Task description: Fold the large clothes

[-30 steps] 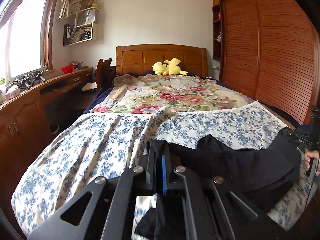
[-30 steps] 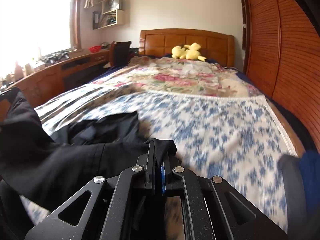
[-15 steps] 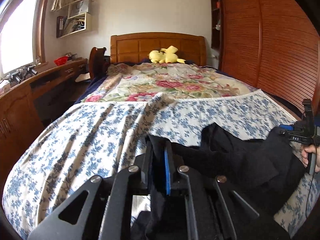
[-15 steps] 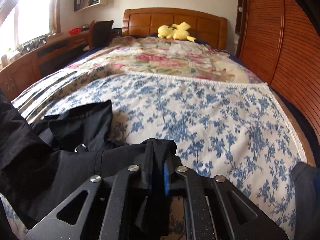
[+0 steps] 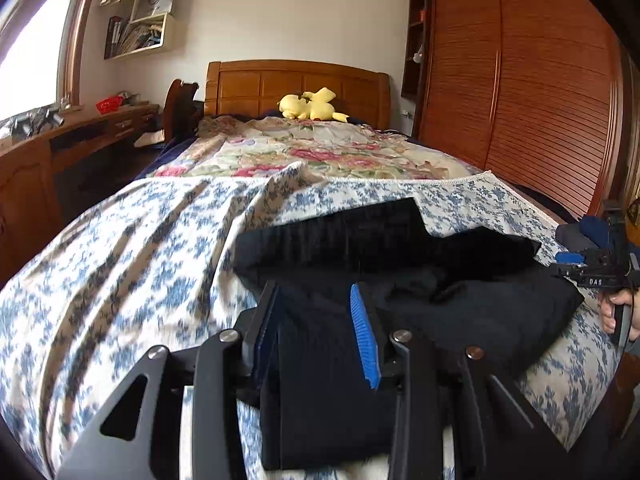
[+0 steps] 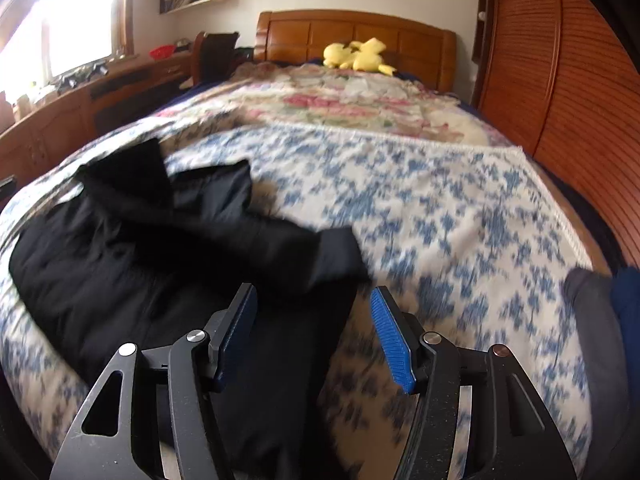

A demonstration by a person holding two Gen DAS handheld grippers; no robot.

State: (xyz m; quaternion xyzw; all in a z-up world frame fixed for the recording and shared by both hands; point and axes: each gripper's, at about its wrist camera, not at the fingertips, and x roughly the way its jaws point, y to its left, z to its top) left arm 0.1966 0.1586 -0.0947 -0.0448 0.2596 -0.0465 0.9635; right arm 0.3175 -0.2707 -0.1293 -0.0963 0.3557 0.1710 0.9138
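1. Left claw [image 5: 314, 312]: jaws parted, blue pads apart, nothing gripped; black cloth lying between and under the fingers.
2. Right claw [image 6: 314, 320]: jaws spread wide, released; garment edge under the left finger, bedspread under the right one.
3. Black garment [image 5: 420, 280]: bunched on the near end of the bed, resting on the blue-flowered spread [image 5: 120, 260]; one flat corner pointing toward the headboard [image 5: 296, 88], a sleeve-like end reaching right in the right wrist view [image 6: 336, 256].
4. Right claw also seen at the right edge of the left wrist view [image 5: 600, 276], held in a hand [image 5: 618, 312] just beside the garment.
5. Farther up the bed: pink floral quilt [image 5: 320, 152], yellow plush [image 5: 312, 106] against the headboard.
6. Wooden worktop [image 5: 80, 128] along the left wall, slatted wardrobe [image 5: 520, 80] on the right.
7. Bedspread blurred in both views.
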